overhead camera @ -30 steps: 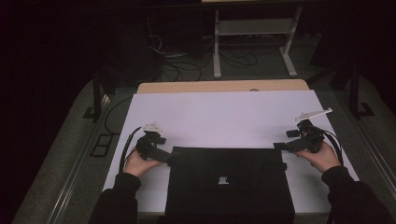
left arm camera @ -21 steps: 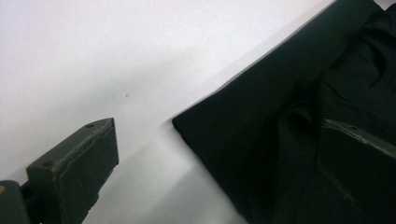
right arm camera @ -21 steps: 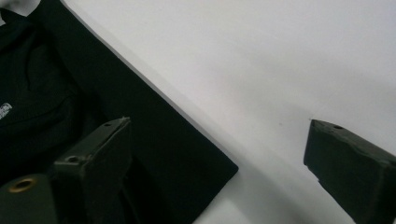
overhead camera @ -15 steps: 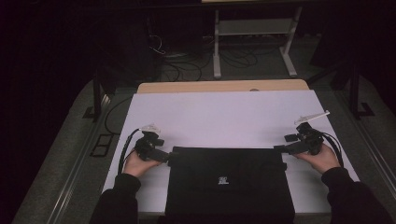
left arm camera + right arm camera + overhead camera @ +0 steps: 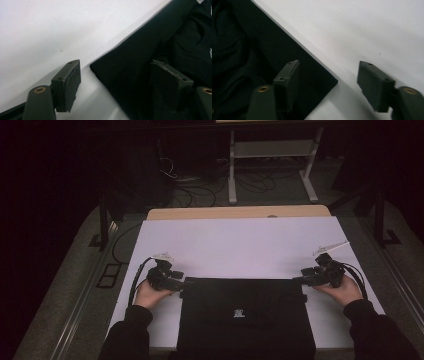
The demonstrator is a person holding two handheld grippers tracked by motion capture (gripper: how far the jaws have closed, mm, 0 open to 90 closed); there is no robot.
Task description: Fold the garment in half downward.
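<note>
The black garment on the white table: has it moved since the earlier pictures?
No. The black garment keeps its far edge at the same place on the white table, between the left gripper and the right gripper.

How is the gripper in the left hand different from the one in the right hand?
The left gripper sits at the black garment's far left corner, the right gripper at its far right corner. In its own view the left gripper has its right jaw over the cloth; the right gripper has its left jaw over it. Shared: both have just been closing with a corner between the jaws, pads not yet pressing, and both rest low on the white table.
</note>
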